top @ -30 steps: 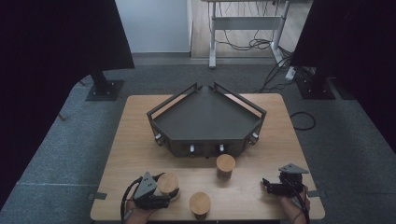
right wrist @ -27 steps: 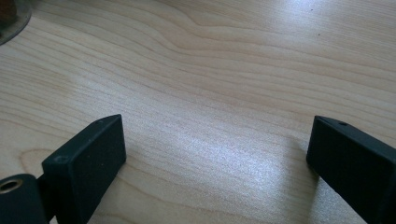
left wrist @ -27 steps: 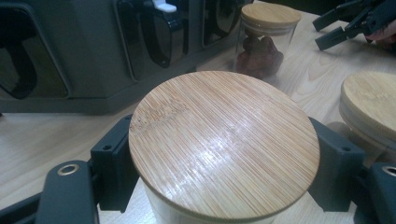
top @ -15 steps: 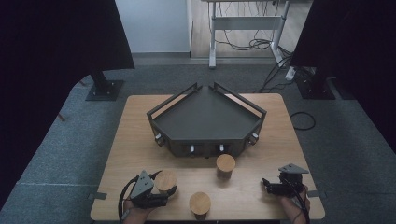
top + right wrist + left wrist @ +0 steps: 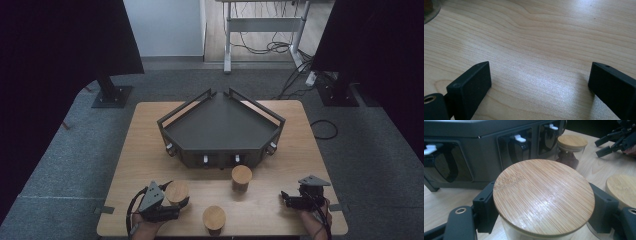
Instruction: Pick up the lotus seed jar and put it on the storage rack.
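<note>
My left gripper has its jaws clamped on a jar at the near left of the bench. The jar is a clear glass cylinder capped by a round bamboo lid, whose fine straight grain runs in thin pale and tan stripes with a soft sheen; my matte black, blocky pads press against the glass just under the lid on either side. The jar stands upright on the pale wooden bench, whose surface is smooth with long wavy grain.

Two more jars with the same flat bamboo lids stand nearby: a second jar just to the right of the one I hold, near the front edge, and a third jar farther back, just in front of the tray. That tray is dark, matte and angular, with low straight rails along its back edges and small white tabs set into glossy black recesses on its front face.

My right gripper rests at the near right, well apart from the jars, its jaws spread wide over bare wood.
</note>
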Available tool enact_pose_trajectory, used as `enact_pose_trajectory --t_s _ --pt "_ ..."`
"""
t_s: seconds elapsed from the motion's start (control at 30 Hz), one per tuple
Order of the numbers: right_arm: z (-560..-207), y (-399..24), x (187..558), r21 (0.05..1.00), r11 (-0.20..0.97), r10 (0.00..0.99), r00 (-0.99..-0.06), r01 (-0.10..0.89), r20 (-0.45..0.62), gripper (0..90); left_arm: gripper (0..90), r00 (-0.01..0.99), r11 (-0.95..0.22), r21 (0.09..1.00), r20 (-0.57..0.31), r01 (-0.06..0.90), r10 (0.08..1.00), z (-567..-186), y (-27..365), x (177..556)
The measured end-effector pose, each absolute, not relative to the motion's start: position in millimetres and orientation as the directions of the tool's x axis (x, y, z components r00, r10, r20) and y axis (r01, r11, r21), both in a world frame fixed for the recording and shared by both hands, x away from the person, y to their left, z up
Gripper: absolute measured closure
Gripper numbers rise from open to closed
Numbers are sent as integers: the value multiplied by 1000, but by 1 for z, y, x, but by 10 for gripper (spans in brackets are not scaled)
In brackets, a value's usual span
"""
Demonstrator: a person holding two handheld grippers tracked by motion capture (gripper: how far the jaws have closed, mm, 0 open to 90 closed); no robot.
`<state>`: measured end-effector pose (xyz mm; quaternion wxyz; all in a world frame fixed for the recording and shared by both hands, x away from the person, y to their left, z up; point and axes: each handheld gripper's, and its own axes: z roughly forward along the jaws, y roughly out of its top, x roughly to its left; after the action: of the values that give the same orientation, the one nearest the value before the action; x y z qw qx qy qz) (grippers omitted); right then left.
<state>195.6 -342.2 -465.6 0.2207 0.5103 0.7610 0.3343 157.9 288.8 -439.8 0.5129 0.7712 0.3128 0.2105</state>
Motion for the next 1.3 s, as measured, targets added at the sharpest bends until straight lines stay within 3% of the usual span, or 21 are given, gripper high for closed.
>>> enact_pose_trajectory --t_s 1.3 --pt "-466 -342 195 734 252 927 -376 631 5 40 241 695 -256 936 15 244 719 -419 291 164"
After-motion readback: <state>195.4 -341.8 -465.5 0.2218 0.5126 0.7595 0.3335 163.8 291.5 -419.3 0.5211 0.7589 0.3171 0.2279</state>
